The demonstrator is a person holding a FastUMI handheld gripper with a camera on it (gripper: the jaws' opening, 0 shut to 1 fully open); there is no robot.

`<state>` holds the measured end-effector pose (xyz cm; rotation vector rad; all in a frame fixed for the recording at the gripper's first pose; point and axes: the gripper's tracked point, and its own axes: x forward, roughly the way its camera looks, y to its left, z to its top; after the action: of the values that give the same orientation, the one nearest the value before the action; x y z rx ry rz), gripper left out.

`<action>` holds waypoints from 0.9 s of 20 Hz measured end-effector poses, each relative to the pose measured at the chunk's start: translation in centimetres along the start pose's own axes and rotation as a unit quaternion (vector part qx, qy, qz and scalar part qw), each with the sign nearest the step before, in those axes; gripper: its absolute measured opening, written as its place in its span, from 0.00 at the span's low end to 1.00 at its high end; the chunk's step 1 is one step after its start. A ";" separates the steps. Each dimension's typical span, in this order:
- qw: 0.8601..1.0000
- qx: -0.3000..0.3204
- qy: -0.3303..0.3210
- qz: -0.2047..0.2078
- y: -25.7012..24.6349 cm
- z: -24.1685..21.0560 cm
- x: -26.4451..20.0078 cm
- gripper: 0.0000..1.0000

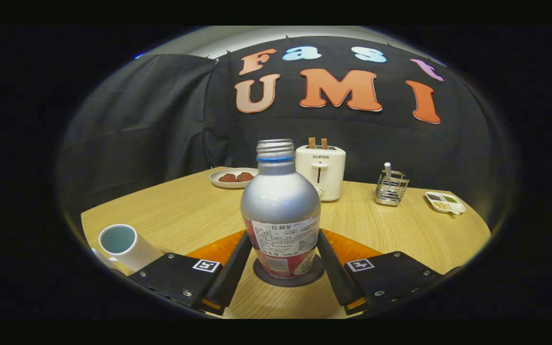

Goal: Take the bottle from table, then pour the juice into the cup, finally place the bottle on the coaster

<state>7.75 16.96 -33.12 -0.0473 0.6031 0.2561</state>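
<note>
Bottle (281,211) stands upright on the dark round coaster (266,277), cap off, and I see my gripper (283,261) with a finger on each side of its label. Both fingers (230,275) sit against the bottle's lower body, though I cannot tell whether they press. White cup (125,244) lies left of the fingers; toaster (321,170), plate (233,177), and wire rack (391,187) stand beyond on the wooden table (400,230).

The white toaster (322,171) at the far middle of the table bears the brand "SUPOR". The silver bottle's paper label (285,238) carries print too small to read. The gripper (284,235), fingers flanking the bottle, wears black-and-white square markers (207,265).
</note>
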 end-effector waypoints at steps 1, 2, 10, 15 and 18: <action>1.000 -0.001 -0.002 -0.001 -0.2 0.2 -0.4 0.84; 1.000 0.001 -0.009 0.002 -0.1 0.5 -0.6 0.87; 0.994 -0.001 -0.107 0.001 -1.2 6.9 -7.4 0.97; 0.985 0.006 -0.170 -0.024 -2.9 11.0 -12.8 0.97; 0.980 0.011 -0.196 -0.034 -3.9 12.8 -16.1 0.97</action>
<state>3.06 11.08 -13.63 0.0050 0.2119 0.1848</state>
